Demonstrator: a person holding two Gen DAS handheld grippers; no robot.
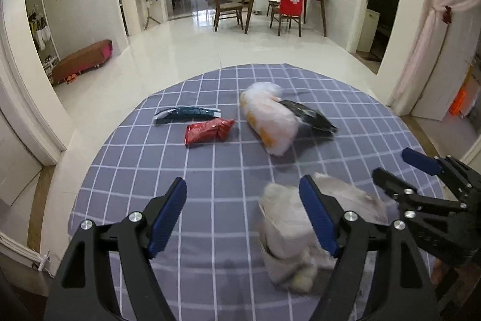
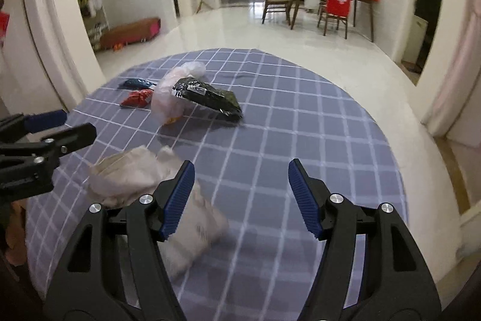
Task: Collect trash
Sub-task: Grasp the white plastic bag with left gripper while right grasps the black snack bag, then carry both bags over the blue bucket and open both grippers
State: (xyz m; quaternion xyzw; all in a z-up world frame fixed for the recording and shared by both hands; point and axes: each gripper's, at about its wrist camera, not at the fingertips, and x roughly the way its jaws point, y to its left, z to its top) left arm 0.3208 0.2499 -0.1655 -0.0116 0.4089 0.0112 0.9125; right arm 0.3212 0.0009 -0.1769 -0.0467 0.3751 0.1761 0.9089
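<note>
Both tongs hang wide apart over the checked tablecloth (image 1: 210, 170), holding nothing: the left gripper (image 1: 240, 215) has the crumpled white bag (image 1: 288, 233) just behind its right finger, and the right gripper (image 2: 240, 197) has that same bag (image 2: 135, 179) behind and to the left of its left finger. Farther across the table lie a red wrapper (image 1: 207, 131) just beside a blue wrapper (image 1: 186, 114), and to their right a pale plastic bag (image 1: 270, 119) touching a black packet (image 1: 312, 118). The bag near the tongs is blurred.
</note>
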